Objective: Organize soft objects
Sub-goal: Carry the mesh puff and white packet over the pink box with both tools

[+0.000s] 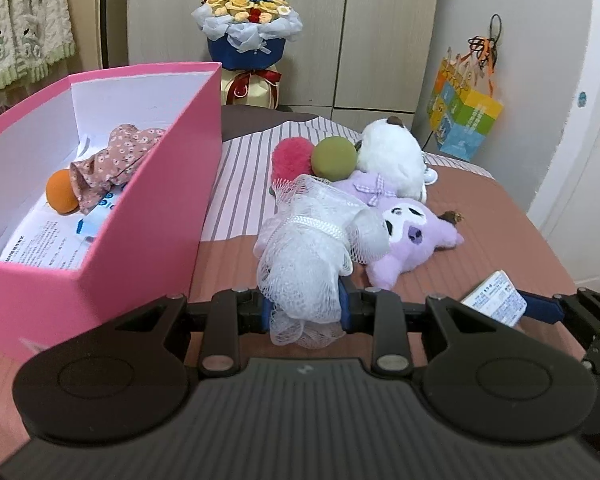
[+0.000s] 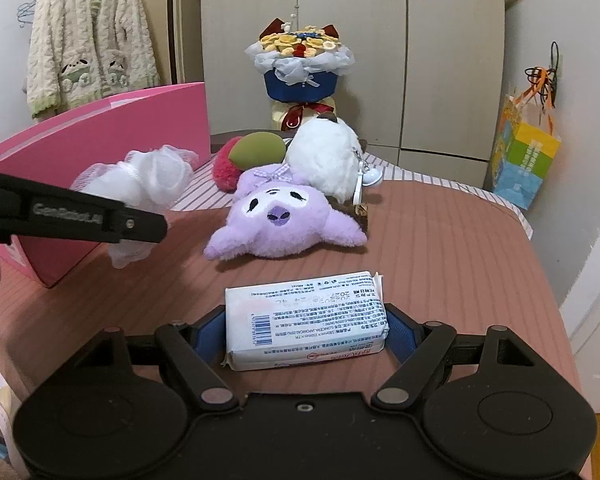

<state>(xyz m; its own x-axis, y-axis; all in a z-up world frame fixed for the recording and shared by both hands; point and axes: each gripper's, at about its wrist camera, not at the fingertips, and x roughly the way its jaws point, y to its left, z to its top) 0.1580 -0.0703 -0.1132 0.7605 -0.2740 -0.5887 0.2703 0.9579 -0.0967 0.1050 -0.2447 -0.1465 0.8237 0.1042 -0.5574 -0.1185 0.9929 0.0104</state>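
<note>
My left gripper (image 1: 306,308) is shut on a white mesh bath sponge (image 1: 308,248), held just right of the open pink box (image 1: 140,220). Inside the box lie an orange ball (image 1: 60,196) and a floral cloth item (image 1: 112,160) on printed paper. My right gripper (image 2: 306,332) is shut on a white tissue pack (image 2: 304,316), its blue pads pressing both short ends above the bed. Beyond lie a purple plush (image 2: 280,216), a white plush (image 2: 328,156), a green ball (image 2: 260,152) and a pink pompom (image 2: 226,172). The sponge (image 2: 152,180) also shows in the right wrist view.
Everything rests on a bed with a brown and striped cover (image 2: 440,260). A flower bouquet (image 1: 248,28) stands at the far edge before wardrobe doors. A colourful paper bag (image 1: 460,120) hangs at the right, and a cream cardigan (image 2: 88,40) hangs at the left.
</note>
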